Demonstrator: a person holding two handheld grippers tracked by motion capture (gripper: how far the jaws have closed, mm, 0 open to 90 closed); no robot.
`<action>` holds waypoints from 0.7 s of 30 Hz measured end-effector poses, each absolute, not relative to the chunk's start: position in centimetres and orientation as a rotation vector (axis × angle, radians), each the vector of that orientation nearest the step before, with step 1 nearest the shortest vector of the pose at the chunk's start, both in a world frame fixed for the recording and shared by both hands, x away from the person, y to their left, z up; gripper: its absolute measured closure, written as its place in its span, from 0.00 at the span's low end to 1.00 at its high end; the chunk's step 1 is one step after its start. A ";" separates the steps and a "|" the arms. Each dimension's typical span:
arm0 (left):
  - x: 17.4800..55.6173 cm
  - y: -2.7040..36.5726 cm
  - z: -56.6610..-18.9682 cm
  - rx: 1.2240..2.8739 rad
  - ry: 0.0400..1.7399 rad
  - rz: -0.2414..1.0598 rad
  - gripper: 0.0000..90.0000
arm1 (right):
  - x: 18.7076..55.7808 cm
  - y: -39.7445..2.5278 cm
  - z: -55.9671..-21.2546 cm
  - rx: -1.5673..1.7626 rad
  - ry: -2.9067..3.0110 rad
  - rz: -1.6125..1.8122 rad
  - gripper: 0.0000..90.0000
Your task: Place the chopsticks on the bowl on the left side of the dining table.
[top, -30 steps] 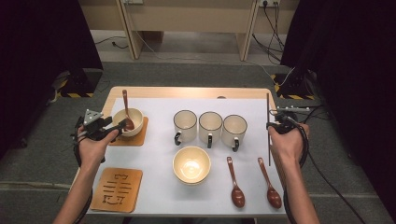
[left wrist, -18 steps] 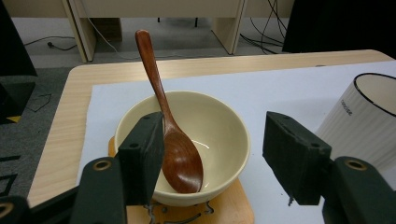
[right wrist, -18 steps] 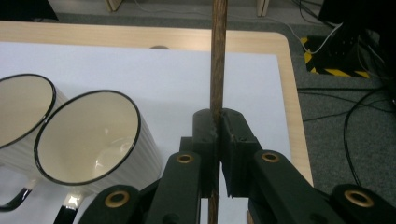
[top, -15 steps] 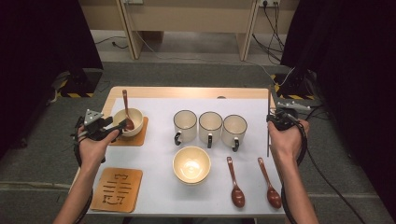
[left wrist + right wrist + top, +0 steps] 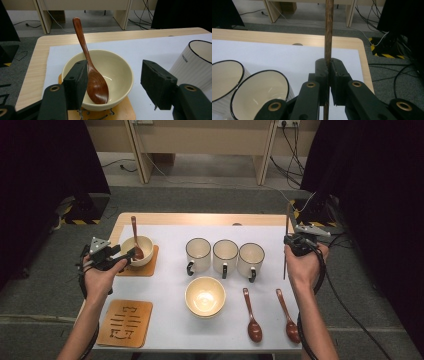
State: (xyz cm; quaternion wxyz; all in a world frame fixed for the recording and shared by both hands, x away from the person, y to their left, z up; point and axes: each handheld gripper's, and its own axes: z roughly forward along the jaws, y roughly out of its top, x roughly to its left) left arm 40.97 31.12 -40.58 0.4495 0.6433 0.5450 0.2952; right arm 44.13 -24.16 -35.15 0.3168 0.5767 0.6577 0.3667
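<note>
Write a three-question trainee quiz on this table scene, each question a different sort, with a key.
1. True or false: the left gripper is clamped on the wooden spoon in the bowl.
2. How many mugs stand in the row? A) two B) three C) four
3. Fill in: the right gripper is shut on a thin wooden ____.

Key: 1. False; its jaws stand open either side of the bowl. 2. B. 3. Stick, held upright.

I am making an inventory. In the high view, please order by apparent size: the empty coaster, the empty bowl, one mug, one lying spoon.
1. Empty coaster
2. Empty bowl
3. Middle mug
4. Left lying spoon, long but slim

The coaster lies nearest the camera, so its lead is unsure.
</note>
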 end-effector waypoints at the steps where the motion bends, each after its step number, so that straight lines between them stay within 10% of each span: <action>1: 41.0 31.1 -40.6 1.590 1.348 0.730 0.42 | 44.2 -24.1 -35.1 1.512 1.728 0.972 0.95; 21: 41.0 31.1 -40.7 1.593 1.350 0.728 0.42 | 45.1 -23.4 -35.1 1.450 1.630 1.046 0.94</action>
